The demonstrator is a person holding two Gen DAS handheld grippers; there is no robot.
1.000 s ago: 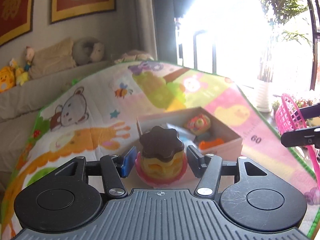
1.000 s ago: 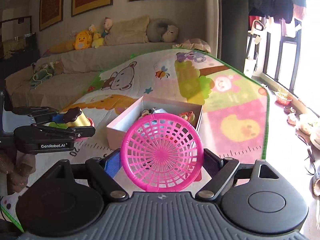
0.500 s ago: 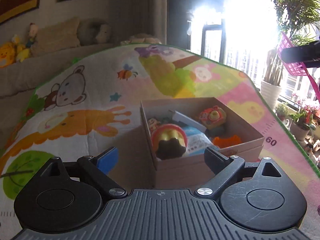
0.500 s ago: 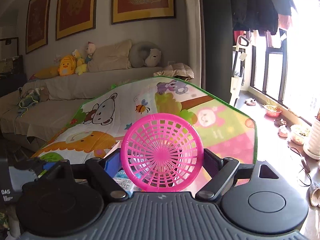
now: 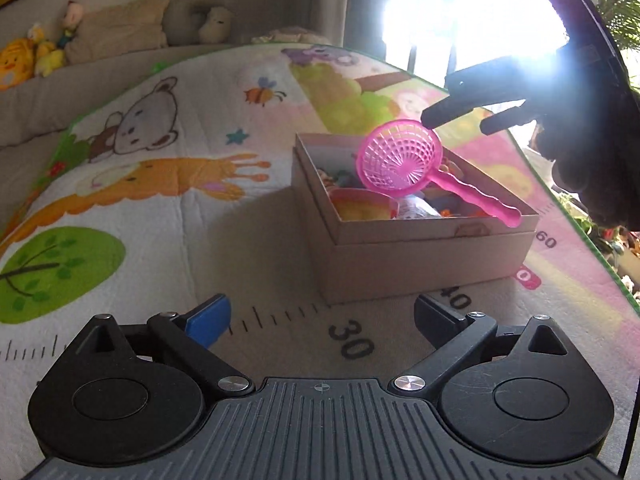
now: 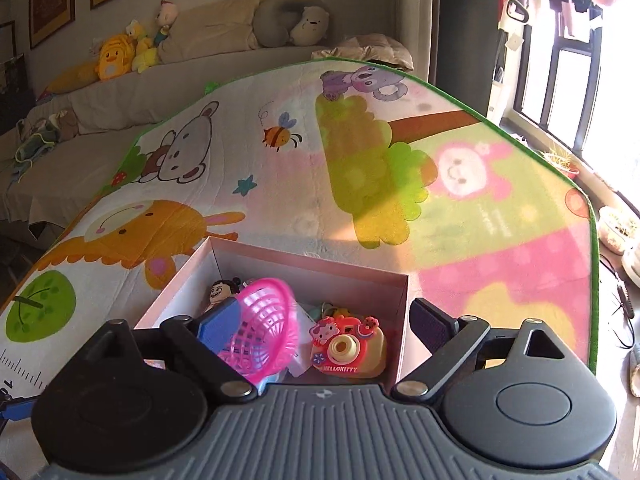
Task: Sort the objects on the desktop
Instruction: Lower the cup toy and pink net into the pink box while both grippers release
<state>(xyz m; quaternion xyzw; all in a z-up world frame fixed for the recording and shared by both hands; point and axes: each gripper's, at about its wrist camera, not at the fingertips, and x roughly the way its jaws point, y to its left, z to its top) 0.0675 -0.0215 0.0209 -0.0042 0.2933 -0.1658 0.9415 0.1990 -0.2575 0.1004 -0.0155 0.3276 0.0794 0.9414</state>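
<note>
Left gripper (image 5: pixel 322 312): our jaws are opening, nothing between them — only the mat (image 5: pixel 168 216) below.
Right gripper (image 6: pixel 316 320): our jaws are opening.
Pink sieve (image 5: pixel 400 160): over the box (image 5: pixel 420 256), free of our pads — blurred.

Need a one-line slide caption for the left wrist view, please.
Right tool opening above the box, pink strainer dropping in; left tool empty, jaws opening.

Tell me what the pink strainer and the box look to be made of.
Pink strainer: translucent moulded plastic, probably; light glows through its latticed bowl and glossy handle.
Box: likely matte paperboard, pale pink; thin, straight walls with crisp folded edges, no shine.
</note>
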